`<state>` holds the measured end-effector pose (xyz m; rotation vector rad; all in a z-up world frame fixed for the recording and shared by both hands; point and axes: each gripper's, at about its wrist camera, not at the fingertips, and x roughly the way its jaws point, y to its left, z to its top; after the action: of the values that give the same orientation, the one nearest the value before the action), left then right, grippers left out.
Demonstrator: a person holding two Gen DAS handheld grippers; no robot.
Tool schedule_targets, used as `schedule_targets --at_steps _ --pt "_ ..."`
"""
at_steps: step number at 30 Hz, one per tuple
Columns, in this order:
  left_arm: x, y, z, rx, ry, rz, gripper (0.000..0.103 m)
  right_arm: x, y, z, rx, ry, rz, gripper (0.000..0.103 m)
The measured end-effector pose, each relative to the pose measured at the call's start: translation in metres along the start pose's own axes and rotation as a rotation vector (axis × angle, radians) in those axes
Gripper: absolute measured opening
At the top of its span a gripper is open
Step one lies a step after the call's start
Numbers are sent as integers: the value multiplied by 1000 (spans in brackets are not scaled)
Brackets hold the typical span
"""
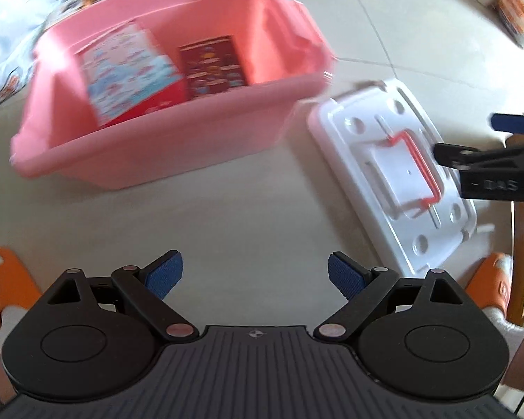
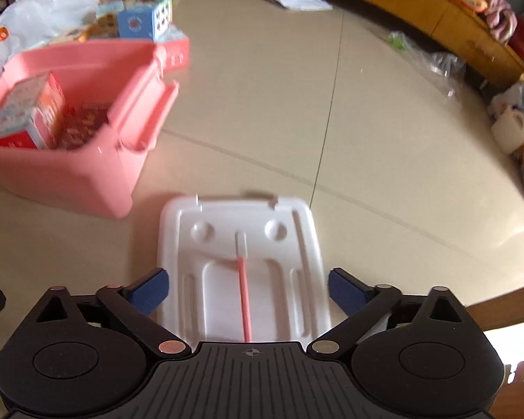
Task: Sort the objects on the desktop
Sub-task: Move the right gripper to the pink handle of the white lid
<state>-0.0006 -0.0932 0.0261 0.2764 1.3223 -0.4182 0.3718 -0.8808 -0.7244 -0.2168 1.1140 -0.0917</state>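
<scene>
Evidently for closing, the right gripper (image 2: 247, 291) hangs spread and empty above the white lid (image 2: 241, 265) lying beside the pink bin (image 1: 164, 111) of 2 boxes (image 1: 211, 66), left gripper (image 1: 255, 274) apart, idle.

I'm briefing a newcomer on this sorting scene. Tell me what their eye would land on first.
The pink bin on the tiled floor stands out first, open, with two printed boxes inside. Just beside it lies the white lid, flat on the floor, with a thin red handle. The right hand-held gripper hangs over that lid with jaws open, the left hand-held gripper over bare floor.
</scene>
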Motion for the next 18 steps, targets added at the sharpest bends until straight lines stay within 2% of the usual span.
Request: schedule_targets --at_steps 4,11,14,16,18 --pt "14 -12 3 35 24 10 93 28 1 -11 23 51 44 80" --pt "35 -10 13 -39 53 -10 93 80 4 -21 42 124 91 63" --pt "41 -12 18 -49 48 -8 93 98 4 -23 44 153 93 50" --pt "43 -14 21 -50 44 0 93 109 4 -25 44 172 104 38" --pt "46 -15 23 -59 47 -5 93 113 1 -26 63 161 127 37"
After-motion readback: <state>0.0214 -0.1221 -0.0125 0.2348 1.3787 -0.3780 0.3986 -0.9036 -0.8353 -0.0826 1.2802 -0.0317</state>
